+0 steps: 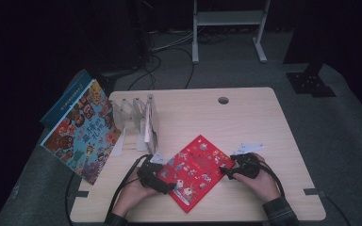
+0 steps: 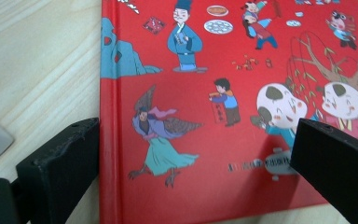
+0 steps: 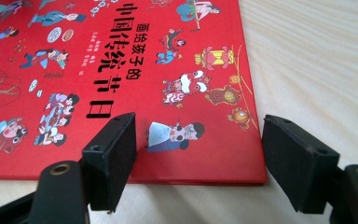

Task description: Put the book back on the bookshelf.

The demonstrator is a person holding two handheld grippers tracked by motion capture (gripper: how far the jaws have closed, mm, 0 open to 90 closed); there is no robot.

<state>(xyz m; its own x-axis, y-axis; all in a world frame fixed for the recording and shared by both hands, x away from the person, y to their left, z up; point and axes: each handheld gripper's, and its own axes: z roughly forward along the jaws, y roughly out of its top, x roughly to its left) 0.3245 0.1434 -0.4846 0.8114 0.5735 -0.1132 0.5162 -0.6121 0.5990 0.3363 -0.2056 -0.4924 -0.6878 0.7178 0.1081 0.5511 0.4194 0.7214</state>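
So my left hand-held gripper (image 1: 166, 181) sits at the near-left edge of the red picture book (image 1: 195, 170), jaws spread wide with nothing pinched; my right hand-held gripper (image 1: 227, 172) is at its right edge, jaws apart too and just straddling the corner, not clamping. The book lies flat, cover up, near the front of the pale wood surface (image 1: 264, 117), turned diagonally, long axis running from near-centre up toward far-left. The left gripper view gets the spine, the right gripper view the title characters. Further back there's a clear book rack (image 1: 139, 117), a big blue picture book (image 1: 82, 132) leaning at the left, then grey floor and a dark room
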